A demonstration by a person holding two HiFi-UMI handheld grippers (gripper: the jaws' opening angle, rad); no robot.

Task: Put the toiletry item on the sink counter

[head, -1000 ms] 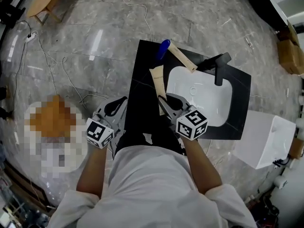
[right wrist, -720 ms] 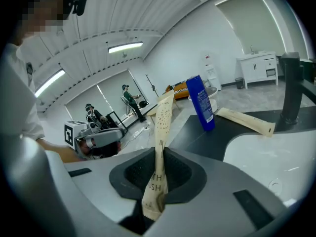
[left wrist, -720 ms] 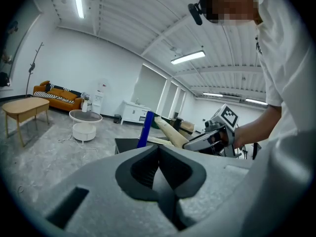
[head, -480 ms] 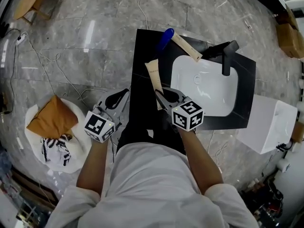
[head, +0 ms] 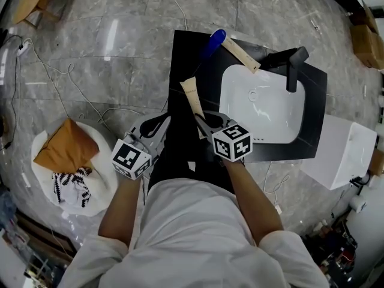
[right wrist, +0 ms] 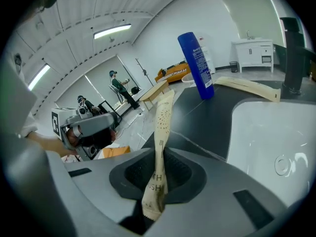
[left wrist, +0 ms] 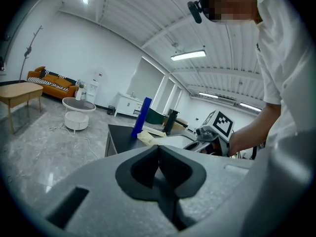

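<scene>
My right gripper (head: 203, 120) is shut on a long cream toiletry tube (head: 192, 98) and holds it over the black sink counter (head: 180, 65), left of the white basin (head: 261, 107). In the right gripper view the cream tube (right wrist: 160, 147) sticks out from between the pads, pointing away over the black counter (right wrist: 217, 112). My left gripper (head: 157, 125) hangs at the counter's left edge; its jaws are closed with nothing in them in the left gripper view, left gripper (left wrist: 159, 157).
A blue bottle (head: 212, 43) stands at the counter's far end beside a second cream tube (head: 242, 54). A black faucet (head: 291, 65) rises behind the basin. A white basket (head: 42, 179) with cloths and loose cables (head: 72, 101) sit on the floor at the left.
Both grippers have held their places relative to the counter; the head camera shifted a little. The tube stays gripped in the right gripper.
</scene>
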